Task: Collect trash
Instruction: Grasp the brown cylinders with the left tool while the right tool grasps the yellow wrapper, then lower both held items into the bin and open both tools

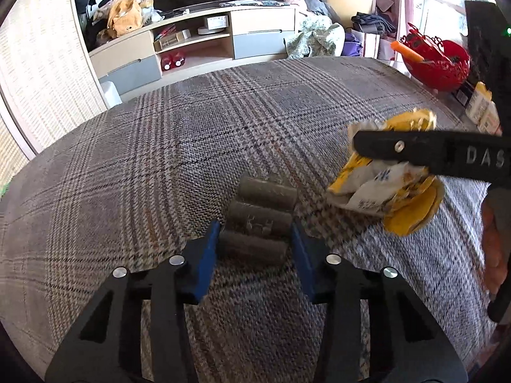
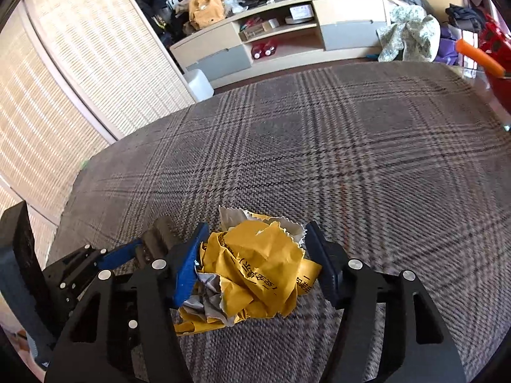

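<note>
Several grey rolls (image 1: 258, 217) lie side by side on the plaid tablecloth (image 1: 159, 159). My left gripper (image 1: 255, 233) straddles the nearest roll with its blue pads on either side, still open around it. A crumpled yellow and white wrapper (image 2: 255, 265) lies on the cloth between the pads of my right gripper (image 2: 255, 242), which is open around it. In the left wrist view the wrapper (image 1: 389, 188) sits right of the rolls, under a black finger of the right gripper (image 1: 415, 150). In the right wrist view the left gripper (image 2: 127, 252) and the rolls (image 2: 159, 233) show at lower left.
A red bowl (image 1: 437, 60) with an orange-handled tool stands at the table's far right edge, with small bottles (image 1: 482, 108) beside it. Beyond the table are a TV cabinet (image 1: 198, 38), piles of clothes and a woven screen (image 1: 41, 63) on the left.
</note>
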Action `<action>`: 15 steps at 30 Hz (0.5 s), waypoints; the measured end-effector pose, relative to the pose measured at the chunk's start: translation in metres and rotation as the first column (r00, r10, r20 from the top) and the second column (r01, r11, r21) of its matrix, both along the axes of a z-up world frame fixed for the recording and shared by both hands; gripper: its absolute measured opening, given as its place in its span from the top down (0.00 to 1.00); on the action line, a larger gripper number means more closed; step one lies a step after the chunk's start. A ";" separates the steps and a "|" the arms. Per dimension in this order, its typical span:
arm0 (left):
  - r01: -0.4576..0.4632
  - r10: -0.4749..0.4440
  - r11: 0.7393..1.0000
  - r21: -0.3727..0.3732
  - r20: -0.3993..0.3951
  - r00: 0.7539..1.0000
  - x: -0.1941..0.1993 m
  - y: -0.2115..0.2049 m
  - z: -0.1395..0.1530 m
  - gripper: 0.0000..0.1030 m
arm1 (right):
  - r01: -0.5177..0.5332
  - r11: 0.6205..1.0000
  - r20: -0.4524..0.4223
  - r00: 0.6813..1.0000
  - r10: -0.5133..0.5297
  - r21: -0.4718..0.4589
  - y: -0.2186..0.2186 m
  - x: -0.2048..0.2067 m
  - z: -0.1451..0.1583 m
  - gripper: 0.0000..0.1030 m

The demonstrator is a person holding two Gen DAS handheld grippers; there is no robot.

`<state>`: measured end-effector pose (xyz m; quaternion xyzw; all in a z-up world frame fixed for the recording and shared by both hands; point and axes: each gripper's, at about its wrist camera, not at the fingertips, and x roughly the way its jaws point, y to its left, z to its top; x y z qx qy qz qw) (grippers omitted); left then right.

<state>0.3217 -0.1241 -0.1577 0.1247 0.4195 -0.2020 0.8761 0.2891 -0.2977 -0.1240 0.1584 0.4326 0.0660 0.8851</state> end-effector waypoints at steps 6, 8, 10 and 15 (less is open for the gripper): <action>-0.009 0.009 1.000 -0.006 -0.025 1.000 -0.033 0.014 0.003 0.62 | -0.016 0.999 0.030 0.999 0.017 -0.047 -0.005 -0.036 0.012 0.39; -0.006 0.006 1.000 -0.012 -0.028 1.000 -0.050 0.018 0.006 0.62 | -0.027 0.998 0.048 0.998 0.030 -0.056 -0.002 -0.057 0.018 0.39; -0.007 0.007 1.000 -0.014 -0.017 1.000 -0.072 0.025 0.013 0.62 | -0.032 0.998 0.065 0.997 0.036 -0.057 -0.002 -0.076 0.023 0.39; -0.031 0.031 0.999 -0.041 0.012 0.999 -0.121 0.042 0.035 0.62 | -0.049 0.996 0.117 0.991 0.058 -0.078 0.015 -0.130 0.042 0.39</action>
